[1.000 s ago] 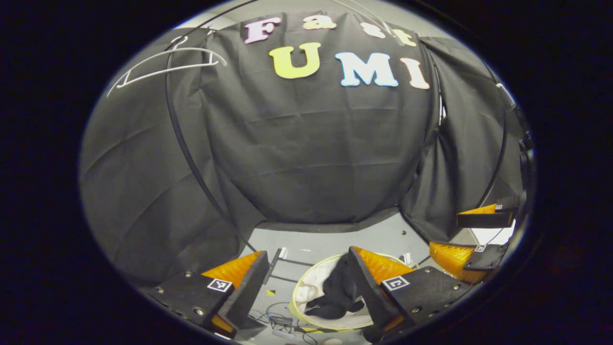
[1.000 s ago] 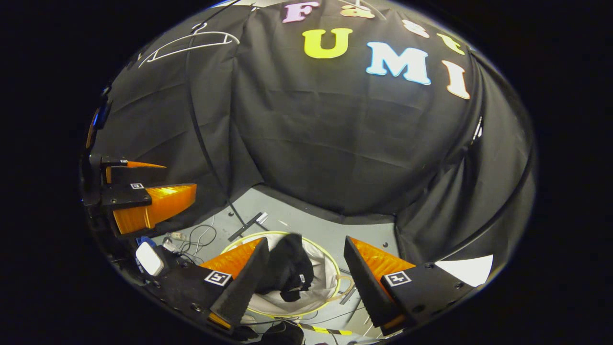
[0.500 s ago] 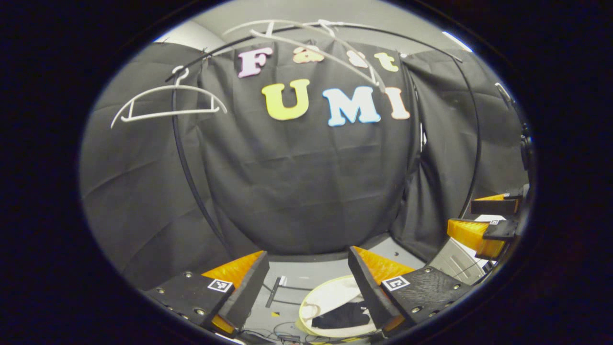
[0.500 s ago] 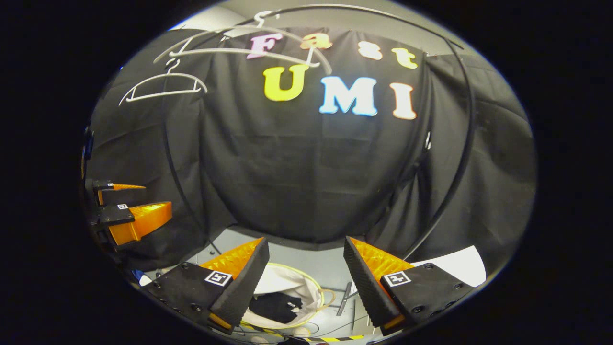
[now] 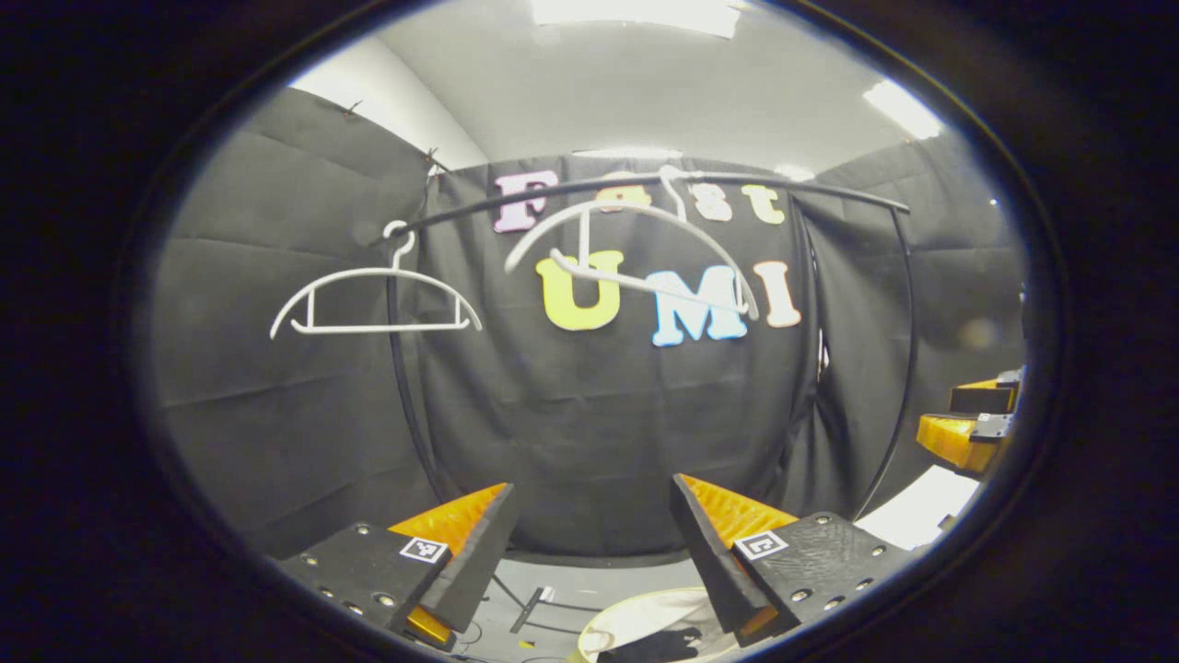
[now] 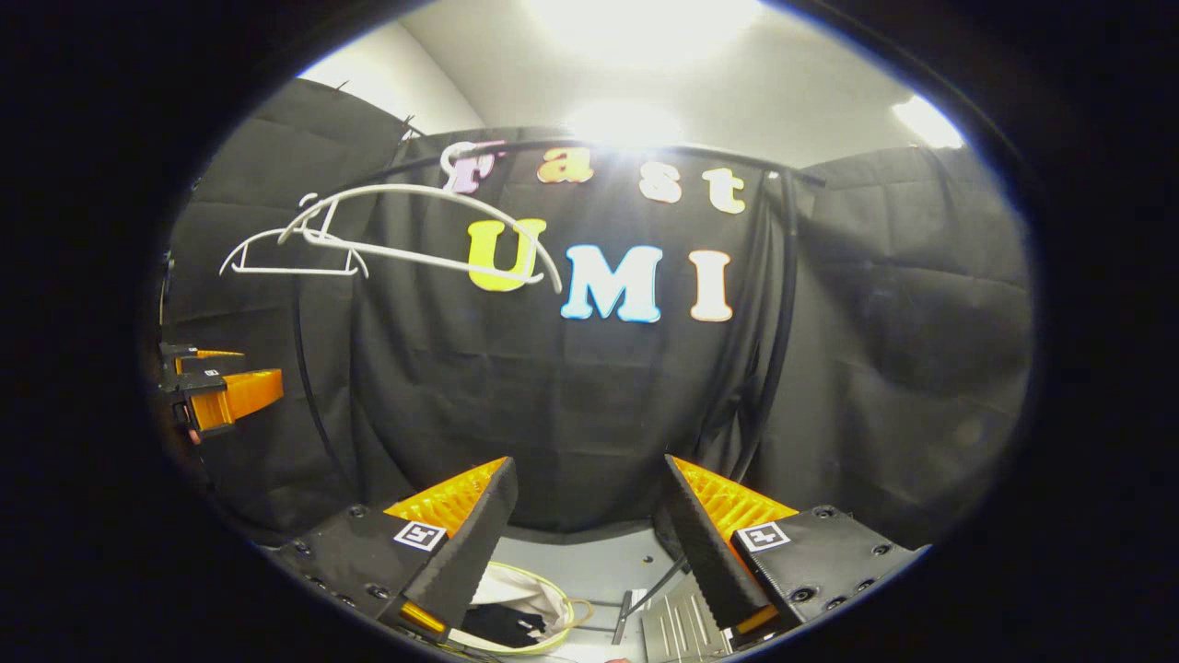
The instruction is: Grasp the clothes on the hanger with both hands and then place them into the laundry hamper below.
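Both views side by side, facing the wall, sharing the rail (image 5: 645,184) and hangers (image 6: 405,226)

The setting is a recording booth: black cloth walls (image 5: 589,433), a curved black rail (image 5: 645,181) carrying bare white hangers (image 5: 373,299), ceiling light panels (image 5: 636,14), and loose cables (image 5: 470,635) on a grey floor (image 6: 599,566).

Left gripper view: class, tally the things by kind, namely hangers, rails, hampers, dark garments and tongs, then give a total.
Hangers: 2, one bare, one bare and tilted
Rail: 1
Hamper: 1
Dark garment: 1, in the hamper
Tongs: 2, left, right
Total: 7
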Demonstrator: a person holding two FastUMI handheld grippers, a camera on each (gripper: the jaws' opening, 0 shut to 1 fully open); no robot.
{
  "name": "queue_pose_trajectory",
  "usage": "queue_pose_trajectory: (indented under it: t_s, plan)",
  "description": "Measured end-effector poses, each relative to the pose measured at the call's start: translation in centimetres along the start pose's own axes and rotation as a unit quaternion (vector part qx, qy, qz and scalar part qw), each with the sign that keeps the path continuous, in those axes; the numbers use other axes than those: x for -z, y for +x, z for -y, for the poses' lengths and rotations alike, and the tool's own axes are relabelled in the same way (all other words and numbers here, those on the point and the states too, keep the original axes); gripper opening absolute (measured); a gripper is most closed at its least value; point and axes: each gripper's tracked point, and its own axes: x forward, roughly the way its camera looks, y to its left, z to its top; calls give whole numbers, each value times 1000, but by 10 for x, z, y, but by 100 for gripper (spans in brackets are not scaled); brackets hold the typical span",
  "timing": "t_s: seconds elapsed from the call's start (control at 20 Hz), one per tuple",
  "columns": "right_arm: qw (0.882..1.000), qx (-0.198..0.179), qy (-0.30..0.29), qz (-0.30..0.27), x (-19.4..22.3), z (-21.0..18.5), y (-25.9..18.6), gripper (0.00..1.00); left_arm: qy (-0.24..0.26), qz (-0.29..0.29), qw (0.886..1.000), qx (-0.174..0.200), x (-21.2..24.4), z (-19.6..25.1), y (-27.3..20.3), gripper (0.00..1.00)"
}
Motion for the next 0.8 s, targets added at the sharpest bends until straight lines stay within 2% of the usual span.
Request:
queue_pose_trajectory:
  t_s: [0.4, 0.45, 0.55, 0.8]
  plan:
    - [996, 9, 23, 90, -78, 47, -42, 97, -1, 69, 997, -24, -76, 3, -49, 98]
    - [995, 14, 26, 98, -82, 54, -46, 100, 2, 78, 997, -27, -86, 4, -53, 98]
    - [994, 22, 30, 103, -86, 66, -52, 96, 3, 91, 995, -30, -100, 8, -63, 97]
    - [992, 38, 41, 109, -88, 89, -66, 97, 7, 94, 995, -31, -108, 19, -72, 97]
